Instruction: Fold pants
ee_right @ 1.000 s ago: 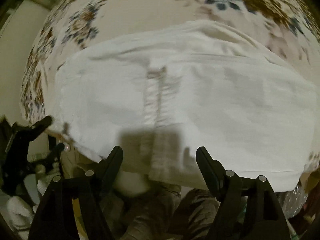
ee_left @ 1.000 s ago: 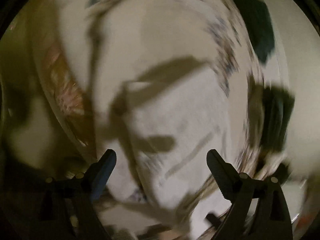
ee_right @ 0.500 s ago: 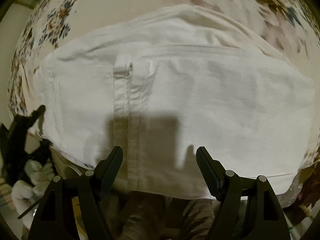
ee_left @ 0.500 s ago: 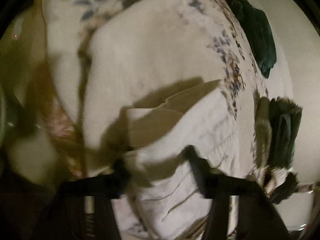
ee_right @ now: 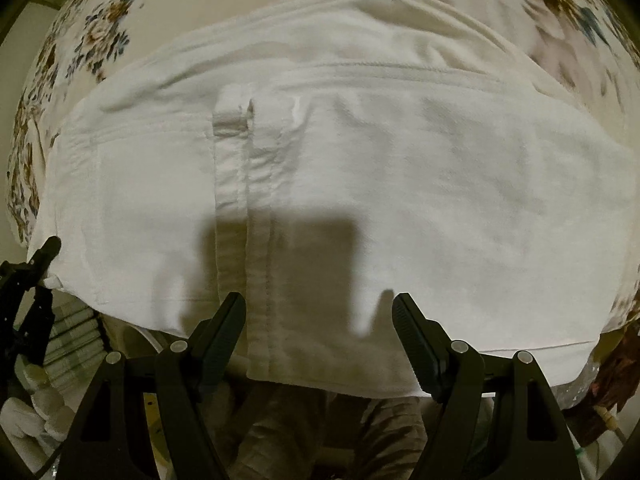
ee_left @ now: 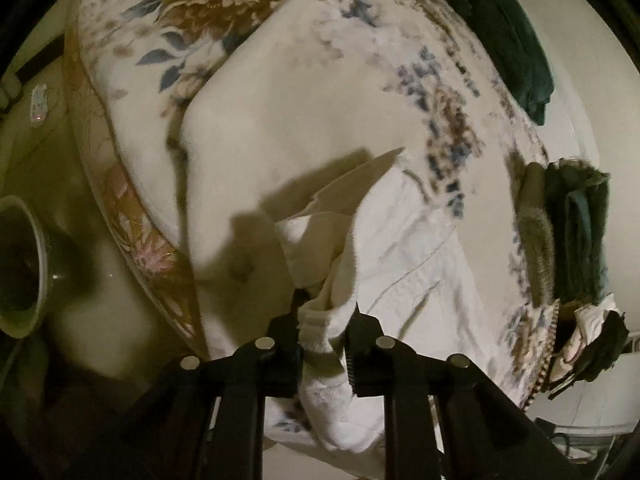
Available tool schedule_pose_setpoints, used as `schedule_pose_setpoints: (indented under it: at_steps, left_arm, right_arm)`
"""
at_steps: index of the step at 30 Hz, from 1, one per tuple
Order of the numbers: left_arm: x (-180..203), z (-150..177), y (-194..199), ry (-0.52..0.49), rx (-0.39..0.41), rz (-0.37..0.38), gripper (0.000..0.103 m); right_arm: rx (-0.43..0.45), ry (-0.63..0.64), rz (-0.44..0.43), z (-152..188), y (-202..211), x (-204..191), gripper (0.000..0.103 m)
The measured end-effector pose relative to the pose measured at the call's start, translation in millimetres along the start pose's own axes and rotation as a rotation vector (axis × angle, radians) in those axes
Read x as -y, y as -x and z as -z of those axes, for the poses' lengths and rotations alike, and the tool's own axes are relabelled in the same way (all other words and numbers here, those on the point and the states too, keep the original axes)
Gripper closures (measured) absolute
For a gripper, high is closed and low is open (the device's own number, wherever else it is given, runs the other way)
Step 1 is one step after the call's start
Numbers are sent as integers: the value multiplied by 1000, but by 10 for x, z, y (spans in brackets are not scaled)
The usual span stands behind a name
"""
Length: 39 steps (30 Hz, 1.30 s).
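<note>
Pants [ee_left: 400, 248] corner sits pinched in your just-closed left gripper [ee_left: 324, 328]; your right gripper [ee_right: 318, 344] hangs open over their near edge; no writing shows.

Left gripper [ee_left: 325, 334] pad faces buried in bunched white pants [ee_left: 404, 240], contact point not visible. Pants' far layers and near hem [ee_right: 340, 384] tucked out of sight; leg ends not shown. Dark folded clothes [ee_left: 576, 232] at right too dim to identify. Green bowl [ee_left: 24, 264] cut by left edge. Floral cover [ee_right: 88, 40] smeared at frame rim. Gloved hand [ee_right: 36, 412] half cropped.
</note>
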<state>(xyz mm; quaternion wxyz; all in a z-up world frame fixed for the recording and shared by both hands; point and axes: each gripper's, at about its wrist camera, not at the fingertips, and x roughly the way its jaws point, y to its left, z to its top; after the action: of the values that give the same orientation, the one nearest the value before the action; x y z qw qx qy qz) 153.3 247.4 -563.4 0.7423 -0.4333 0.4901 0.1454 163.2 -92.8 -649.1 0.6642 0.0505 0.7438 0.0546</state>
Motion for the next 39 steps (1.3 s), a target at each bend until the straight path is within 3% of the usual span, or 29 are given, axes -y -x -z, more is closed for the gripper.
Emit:
schedule_pose_setpoints:
  at_steps: [9,15,18,19,20,21,22,23,30,37,39]
  left_arm:
    - [171,-178,5,-102,33,20,93]
    - [-169,-422,-601,-35,-66,-21,93]
    - [-148,-437,-521,-70,-78,12,90]
    - [-139,-437,-459,-77,-79,6,82]
    - [-164,-425,-370,-57,-78,24,64]
    - [-204,-403,-295,-28,-73,54,53]
    - [-239,-373,-226,-7,-59,71,31]
    - [-258,-344,-184,0,-48,79,22]
    - [-385,-121,-482,67,-109,90,22]
    - [-191,-339,-681,8,-20,112,24]
    - [-168,-379,-669,2,0,121,29]
  right_arm:
    - [85,1,48,-82,112,-99,25]
    - [99,-30,49,-67,148,-15,25]
    - [92,-55,37,-58,234,202,25]
    - [90,-59,34,-34,226,223,25]
    - [91,-64,31,-29,234,248,25]
    - [91,-69,29,-19,248,279,25]
    - [92,-74,28,-8,261,319,25]
    - [92,-78,29,2,272,361,25]
    - [91,-113,22,-53,258,410,25]
    - [122,-118,29,-152,282,345,25]
    - [123,-125,32,-138,308,376,25]
